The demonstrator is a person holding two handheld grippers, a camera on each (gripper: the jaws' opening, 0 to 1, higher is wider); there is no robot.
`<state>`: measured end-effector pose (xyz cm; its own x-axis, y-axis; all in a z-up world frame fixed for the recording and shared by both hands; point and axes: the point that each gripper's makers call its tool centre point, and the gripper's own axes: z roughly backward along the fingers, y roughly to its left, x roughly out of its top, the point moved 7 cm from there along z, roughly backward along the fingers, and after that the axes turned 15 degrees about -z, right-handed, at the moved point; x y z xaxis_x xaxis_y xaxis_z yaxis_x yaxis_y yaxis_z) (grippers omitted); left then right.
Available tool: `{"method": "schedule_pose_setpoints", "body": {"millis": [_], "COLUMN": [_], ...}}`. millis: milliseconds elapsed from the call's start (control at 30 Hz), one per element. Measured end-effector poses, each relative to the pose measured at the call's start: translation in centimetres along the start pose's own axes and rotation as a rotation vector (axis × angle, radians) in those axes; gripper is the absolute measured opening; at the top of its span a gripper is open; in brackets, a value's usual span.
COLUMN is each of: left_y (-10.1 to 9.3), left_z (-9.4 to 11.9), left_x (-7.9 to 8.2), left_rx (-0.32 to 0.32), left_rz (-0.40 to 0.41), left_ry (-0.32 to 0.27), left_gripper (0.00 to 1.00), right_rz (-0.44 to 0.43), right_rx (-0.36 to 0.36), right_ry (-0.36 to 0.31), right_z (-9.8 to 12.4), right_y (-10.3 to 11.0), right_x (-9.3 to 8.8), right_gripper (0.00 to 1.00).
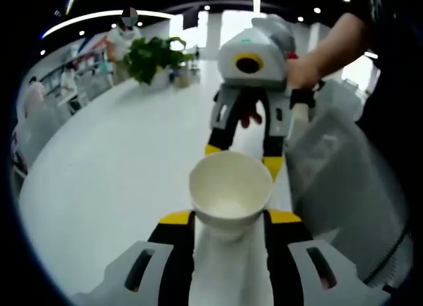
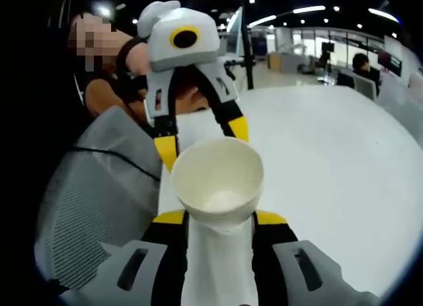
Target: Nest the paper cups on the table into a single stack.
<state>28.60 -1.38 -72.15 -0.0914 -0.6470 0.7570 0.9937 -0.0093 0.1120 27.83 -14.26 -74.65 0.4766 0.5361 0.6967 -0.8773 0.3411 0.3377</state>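
Right now each of my tongs grips a white paper cup of its own, mouth tipped toward the camera: the left gripper (image 1: 229,217) has its yellow-tipped jaws closed on the sides of the left cup (image 1: 230,191), and the right gripper (image 2: 221,217) is clamped the same way on the right cup (image 2: 217,181). Both cups hang above the round white table (image 1: 112,180), near its edge. In the left gripper view my right gripper (image 1: 243,154) shows just beyond the left cup, jaws pointing down, with my hand (image 1: 303,71) on its body; what sits between those jaws is hidden behind the cup rim. The right gripper view gives the mirror of that, my left gripper (image 2: 201,144) just behind the right cup, its tips partly covered. A grey mesh chair (image 2: 92,200) stands beside the table. Only the left gripper view has a potted plant (image 1: 153,58) at the table's far side; only the right one shows office desks (image 2: 291,58) well beyond the table.
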Motion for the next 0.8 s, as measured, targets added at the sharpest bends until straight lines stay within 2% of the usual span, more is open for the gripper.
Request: {"method": "schedule_pose_setpoints", "body": {"millis": [233, 600, 800], "left_y": [0.7, 0.8, 1.2], "left_z": [-0.1, -0.7, -0.7], "left_x": [-0.4, -0.2, 0.3], "left_rx": [0.008, 0.018, 0.017], "left_rz": [-0.015, 0.0, -0.022], "left_ry": [0.024, 0.014, 0.012], "left_gripper": [0.39, 0.42, 0.44], "right_rz": [-0.017, -0.032, -0.013], "right_rx": [-0.005, -0.011, -0.018], "right_ry": [-0.031, -0.013, -0.009], "right_z": [0.5, -0.1, 0.2], "right_y": [-0.6, -0.8, -0.8], "right_x": [0.6, 0.5, 0.9], "right_gripper": [0.33, 0.34, 0.33]}}
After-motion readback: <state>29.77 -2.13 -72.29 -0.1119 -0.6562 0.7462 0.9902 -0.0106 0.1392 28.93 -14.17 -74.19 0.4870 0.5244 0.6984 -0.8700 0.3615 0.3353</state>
